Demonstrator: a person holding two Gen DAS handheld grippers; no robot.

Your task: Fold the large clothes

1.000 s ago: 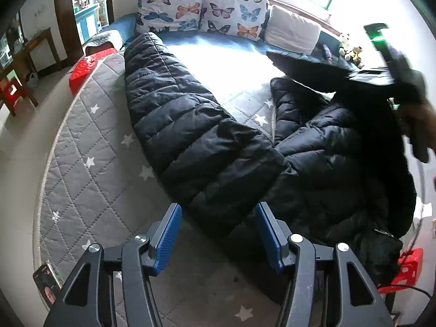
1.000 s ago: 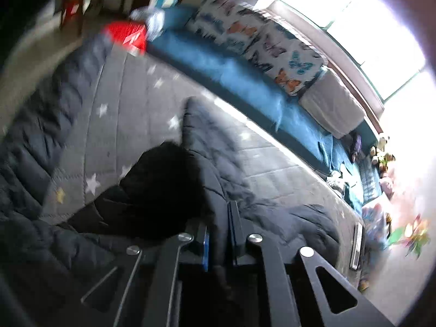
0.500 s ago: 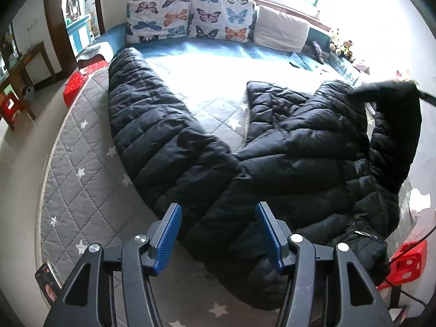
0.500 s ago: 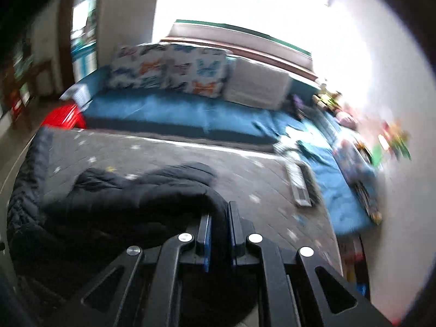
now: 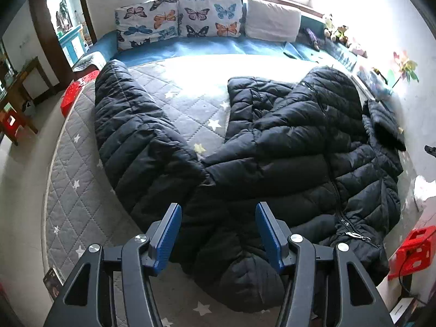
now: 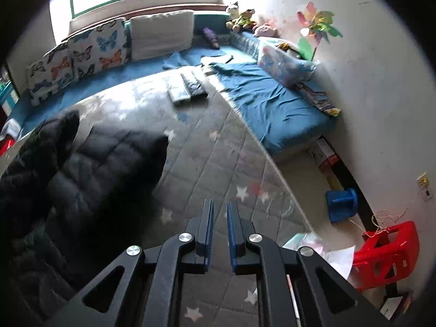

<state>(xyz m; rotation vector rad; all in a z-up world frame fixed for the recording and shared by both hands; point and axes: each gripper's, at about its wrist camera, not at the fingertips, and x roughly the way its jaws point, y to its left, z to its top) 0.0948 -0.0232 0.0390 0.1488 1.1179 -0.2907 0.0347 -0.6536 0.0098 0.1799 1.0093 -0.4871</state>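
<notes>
Down jacket [image 5: 286,150], black, quilted, lies spread on the grey star-print mattress [image 5: 81,190]; one sleeve [image 5: 136,136] runs long toward the butterfly cushions [image 5: 179,16]. My L gripper [image 5: 218,231] hangs just above the hem, jaws apart, nothing btwn them, so it's nearer. My R gripper [image 6: 219,234], jaws closed on nothing, points at bare mattress w/ jacket off to its left.

Jacket [image 6: 81,179] partly cut off left.
</notes>
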